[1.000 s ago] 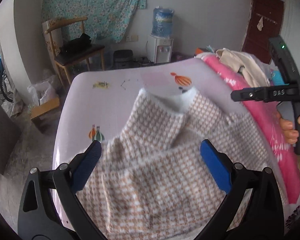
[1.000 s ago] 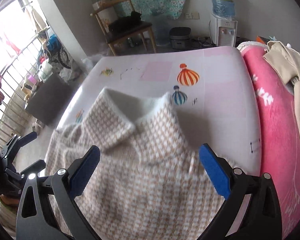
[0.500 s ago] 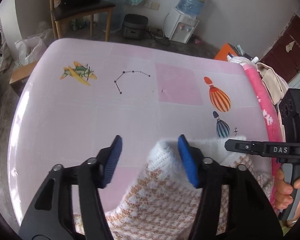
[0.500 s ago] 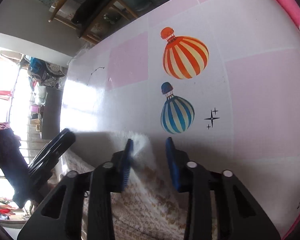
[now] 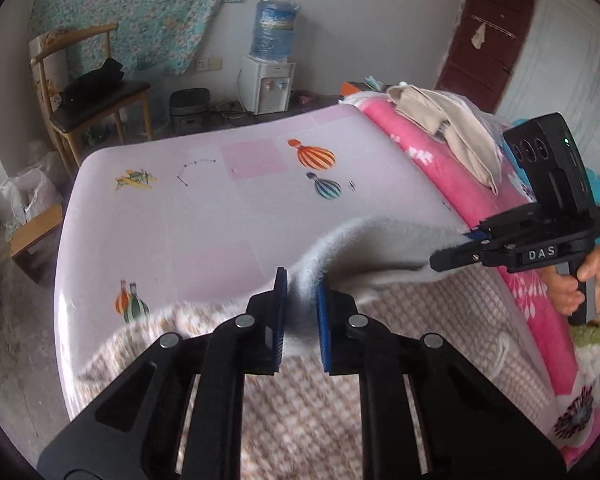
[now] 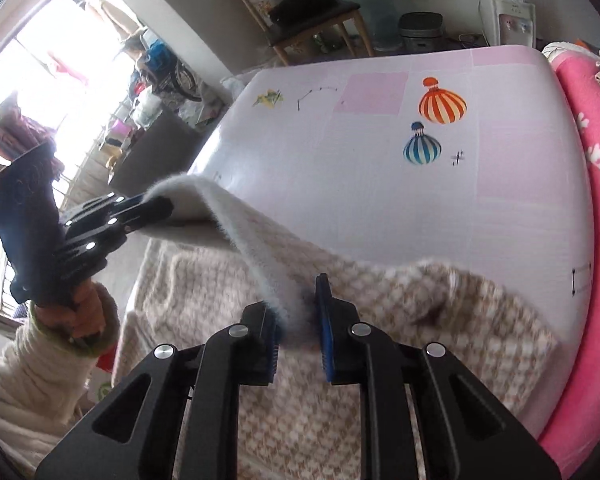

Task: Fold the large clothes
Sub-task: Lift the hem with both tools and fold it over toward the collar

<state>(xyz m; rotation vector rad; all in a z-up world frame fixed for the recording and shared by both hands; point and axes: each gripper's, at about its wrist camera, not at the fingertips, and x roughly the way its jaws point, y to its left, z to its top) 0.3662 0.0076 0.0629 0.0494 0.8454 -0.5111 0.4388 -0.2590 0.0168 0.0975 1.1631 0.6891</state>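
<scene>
Both black tongs, the left tongs point(image 5: 302, 308) and the right tongs point(image 6: 298, 320) lettered "DAS", had just closed, pinching the beige houndstooth fleece garment's point(image 6: 380, 360) white collar edge above the pink balloon-printed bed point(image 6: 380, 200).

A pale pink bed sheet point(image 5: 204, 216) printed with hot-air balloons point(image 5: 312, 158) carries a beige houndstooth garment point(image 5: 320, 400) at its near end, a pink blanket point(image 5: 440, 172) along its right side topped by cream clothing point(image 5: 448, 120).

We've just closed the left gripper point(image 5: 302, 312) and right gripper point(image 6: 298, 320) onto the coat's point(image 6: 380, 320) fleecy collar edge, now lifted off the bed.
</scene>
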